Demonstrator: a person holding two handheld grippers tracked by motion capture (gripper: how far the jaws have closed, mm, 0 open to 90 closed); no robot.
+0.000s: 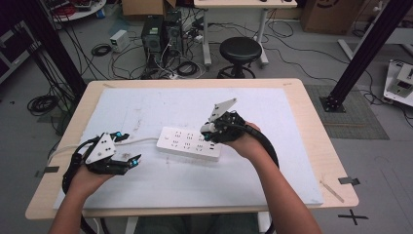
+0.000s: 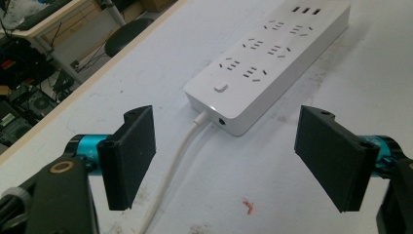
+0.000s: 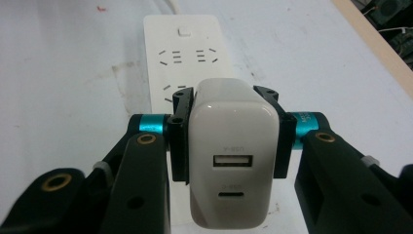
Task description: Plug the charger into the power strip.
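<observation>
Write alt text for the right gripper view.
The right gripper clamps a white USB charger between its two black jaws, the charger's two ports facing the camera. Just beyond it a white power strip lies on the pale table, its sockets and switch facing up.

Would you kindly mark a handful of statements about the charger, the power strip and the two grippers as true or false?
1. The right gripper is clamped on a white USB charger. True.
2. The left gripper holds the cord of the power strip. False: its jaws stand wide apart with nothing gripped; the white cord merely runs on the table between them.
3. The power strip lies flat on the white mat. True.
4. A plug already sits in one of the strip's sockets. False: the sockets in view are all free.
5. The charger's end face shows two ports. True.
</observation>
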